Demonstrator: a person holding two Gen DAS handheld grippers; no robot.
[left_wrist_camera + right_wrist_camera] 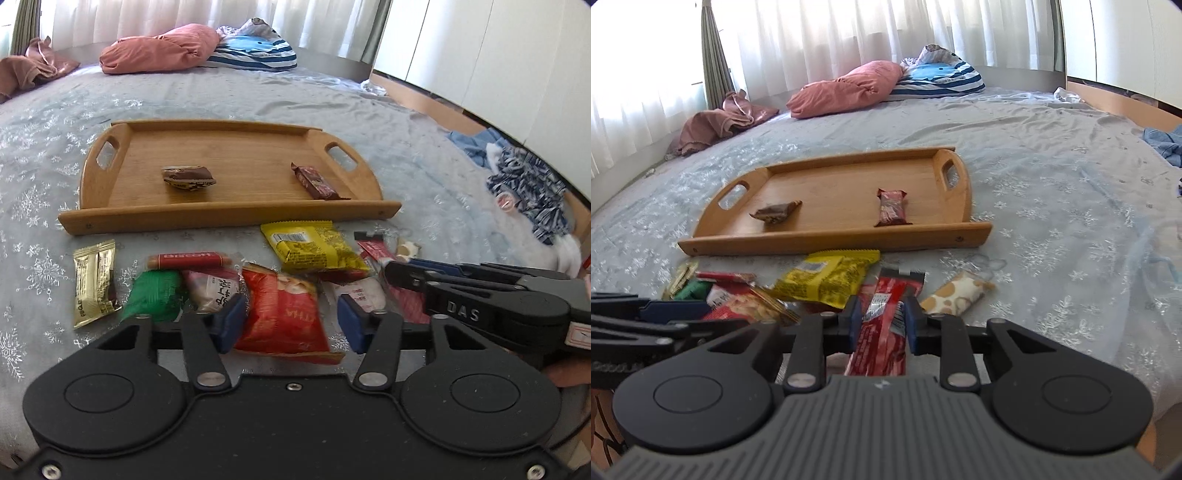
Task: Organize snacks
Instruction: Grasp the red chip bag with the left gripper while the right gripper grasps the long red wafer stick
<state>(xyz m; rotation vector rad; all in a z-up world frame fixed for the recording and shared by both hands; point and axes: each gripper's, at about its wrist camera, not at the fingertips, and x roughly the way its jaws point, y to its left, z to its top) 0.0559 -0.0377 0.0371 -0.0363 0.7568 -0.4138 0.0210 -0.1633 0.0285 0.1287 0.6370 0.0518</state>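
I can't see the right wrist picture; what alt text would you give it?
The right gripper is clamped on a long red snack packet above a heap of wrapped snacks on a bed. Behind it a wooden tray holds two brown chocolate bars; a yellow packet lies before the tray.

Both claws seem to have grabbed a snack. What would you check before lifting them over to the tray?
1. Right gripper jaws pinch the red striped packet: ok.
2. Left gripper jaws pressing the red bag: cannot tell, a gap shows on one side.
3. Wooden tray has bare floor for more: ok.
4. Yellow packet lies between grippers and tray: not ok, lift over it.
5. Grippers close together: cannot tell if clear.
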